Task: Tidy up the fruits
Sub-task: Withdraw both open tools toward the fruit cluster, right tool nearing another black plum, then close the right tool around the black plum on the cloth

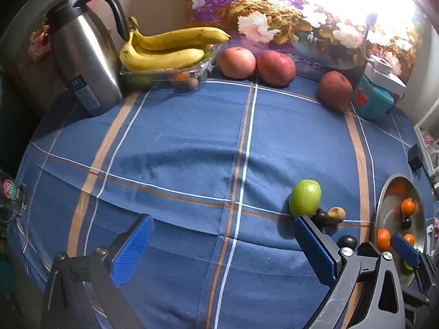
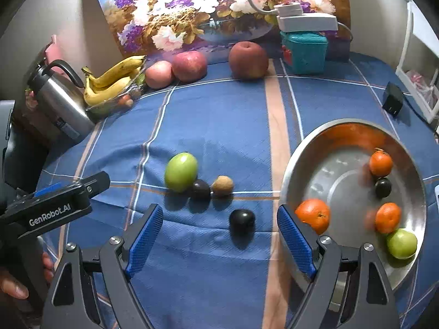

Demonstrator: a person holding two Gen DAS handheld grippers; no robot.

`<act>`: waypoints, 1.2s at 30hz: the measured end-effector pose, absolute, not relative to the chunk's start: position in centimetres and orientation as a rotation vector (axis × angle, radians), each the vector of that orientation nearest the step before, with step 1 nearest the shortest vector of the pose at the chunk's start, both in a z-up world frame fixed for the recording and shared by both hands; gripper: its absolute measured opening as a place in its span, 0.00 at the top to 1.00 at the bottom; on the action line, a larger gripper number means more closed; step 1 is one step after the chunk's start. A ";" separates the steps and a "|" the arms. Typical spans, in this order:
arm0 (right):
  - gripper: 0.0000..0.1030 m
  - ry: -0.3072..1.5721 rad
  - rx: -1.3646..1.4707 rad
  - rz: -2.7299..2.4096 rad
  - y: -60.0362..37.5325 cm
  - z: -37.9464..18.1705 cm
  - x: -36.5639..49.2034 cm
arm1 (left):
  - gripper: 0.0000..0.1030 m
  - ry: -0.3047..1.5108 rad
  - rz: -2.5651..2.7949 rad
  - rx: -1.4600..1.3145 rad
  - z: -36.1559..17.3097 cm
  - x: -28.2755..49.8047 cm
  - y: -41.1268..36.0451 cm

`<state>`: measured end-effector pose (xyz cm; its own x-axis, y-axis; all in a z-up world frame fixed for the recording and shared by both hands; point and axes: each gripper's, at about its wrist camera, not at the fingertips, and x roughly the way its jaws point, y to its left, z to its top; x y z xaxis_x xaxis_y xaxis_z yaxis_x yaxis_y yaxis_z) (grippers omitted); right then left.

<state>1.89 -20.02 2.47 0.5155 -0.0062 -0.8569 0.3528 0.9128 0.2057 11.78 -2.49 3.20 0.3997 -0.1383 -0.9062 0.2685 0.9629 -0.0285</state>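
Observation:
My right gripper (image 2: 221,237) is open over the blue checked cloth. A dark plum (image 2: 242,219) lies just ahead, between its fingertips and untouched. Further on, a green fruit (image 2: 181,172), a second dark plum (image 2: 200,189) and a brown fruit (image 2: 222,186) sit close together. The steel bowl (image 2: 301,150) to the right holds three oranges (image 2: 312,215), a plum and a green fruit (image 2: 402,243). My left gripper (image 1: 225,249) is open over bare cloth, and the green fruit (image 1: 305,198) is just beyond its right finger. It also shows side-on as the left gripper (image 2: 82,182).
Along the back wall stand a steel jug (image 1: 85,60), bananas (image 1: 164,49) on a clear tray, three red apples (image 1: 275,67), a teal box (image 1: 376,101) with a lamp, and a flower painting. A black adapter (image 2: 393,101) lies right of the bowl. A hand (image 2: 13,285) grips the left tool.

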 end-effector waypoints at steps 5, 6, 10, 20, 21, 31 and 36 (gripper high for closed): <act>0.35 1.031 0.335 -0.255 -20.2 2.1 2.2 | 0.00 1.163 -0.274 0.087 2.4 12.0 -2.7; 0.37 1.040 0.320 -0.258 -20.1 2.0 2.3 | 0.00 1.169 -0.275 0.088 2.2 12.0 -2.9; 0.52 1.081 0.287 -0.252 -19.8 1.1 2.9 | 0.05 1.203 -0.289 0.106 1.1 12.1 -3.6; 0.53 1.192 0.222 -0.304 -19.2 -1.3 4.4 | 0.08 1.237 -0.301 0.143 -0.7 11.9 -5.2; 0.53 1.198 0.217 -0.306 -19.2 -1.4 4.6 | 0.08 1.239 -0.300 0.150 -0.7 11.9 -5.3; 0.58 1.256 0.185 -0.332 -18.8 -2.8 5.8 | 0.08 1.258 -0.282 0.143 -1.4 12.4 -5.6; 0.61 1.277 0.166 -0.343 -18.6 -3.7 6.1 | 0.08 1.258 -0.281 0.143 -1.4 12.4 -5.7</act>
<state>6.12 -18.63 -3.65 0.2481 -0.1592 -0.9556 0.3414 0.9375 -0.0676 12.43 -5.70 -1.44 0.2792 -0.1302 -0.9514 0.2867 0.9569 -0.0468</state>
